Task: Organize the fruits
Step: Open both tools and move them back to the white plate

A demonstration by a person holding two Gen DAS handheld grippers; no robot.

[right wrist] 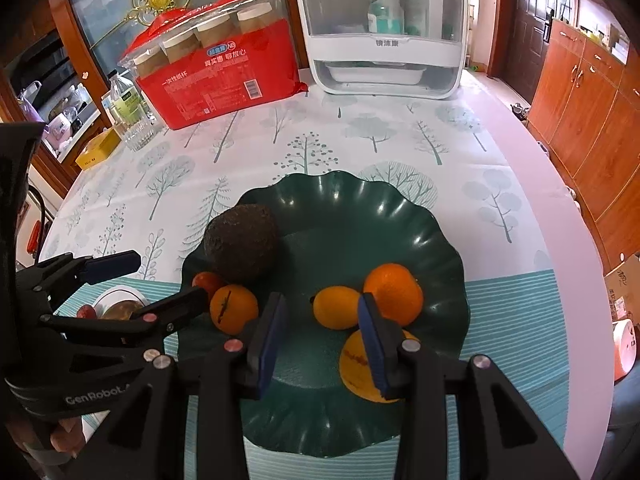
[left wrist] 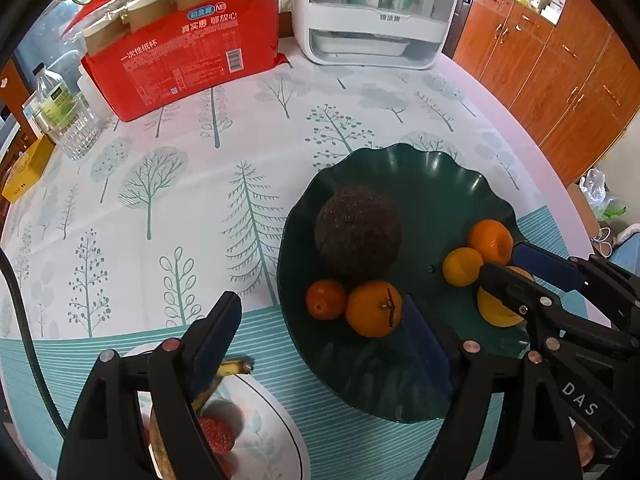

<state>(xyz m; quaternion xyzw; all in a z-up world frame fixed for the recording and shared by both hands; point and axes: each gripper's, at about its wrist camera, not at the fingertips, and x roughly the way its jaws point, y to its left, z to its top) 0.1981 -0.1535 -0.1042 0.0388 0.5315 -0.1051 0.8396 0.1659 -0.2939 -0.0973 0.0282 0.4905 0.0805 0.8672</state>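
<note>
Green dish (right wrist: 420,216): five citrus (one avocado (right wrist: 242,242))

A red pack of paper cups (left wrist: 180,48) is standing at the far left of the table (right wrist: 500,152), and a white cabinet with a clear door (left wrist: 372,12) is sitting to its right. A clear bottle (left wrist: 60,112) and a yellow box (left wrist: 28,168) are lying at the left edge. Orange wooden cupboards (right wrist: 592,112) are lining the right wall.
</note>
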